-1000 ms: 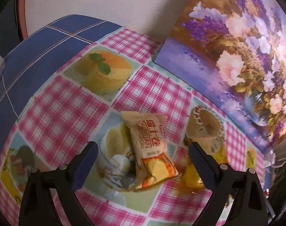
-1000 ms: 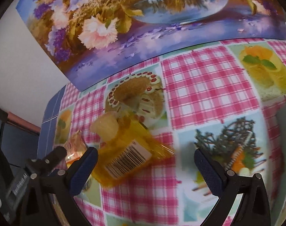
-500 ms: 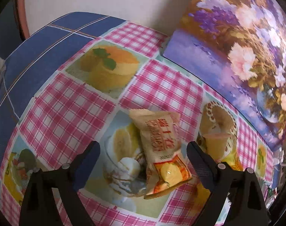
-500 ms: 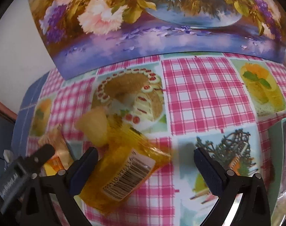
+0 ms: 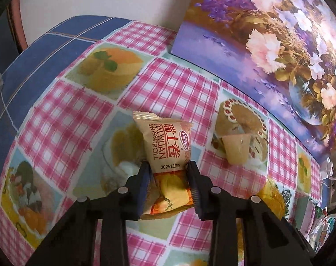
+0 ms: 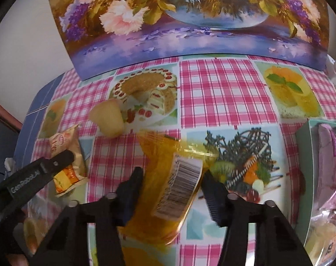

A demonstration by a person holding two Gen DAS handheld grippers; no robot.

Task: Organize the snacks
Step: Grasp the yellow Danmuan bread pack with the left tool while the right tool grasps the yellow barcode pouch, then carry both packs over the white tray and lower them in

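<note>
My left gripper [image 5: 169,166] is shut on a tan Swiss roll packet [image 5: 168,141] that lies on the checked tablecloth. My right gripper [image 6: 171,173] has its jaws closed in around a yellow transparent snack packet [image 6: 174,177] with a barcode label; the pads sit at its two sides. A pale yellow jelly cup [image 5: 236,148] lies on its side between the two packets, also in the right wrist view [image 6: 108,119]. The Swiss roll packet [image 6: 66,153] and the left gripper's finger [image 6: 41,173] show at the left of the right wrist view.
A flower painting [image 6: 190,17] leans at the back of the table. A pale green box [image 6: 305,177] with a pink packet [image 6: 331,166] and other snacks stands at the right. The blue tablecloth border [image 5: 35,51] marks the left edge.
Both grippers have moved forward and closed from wide open: the left onto the Swiss roll packet, the right around the yellow packet. The yellow packet has turned more upright in view.
</note>
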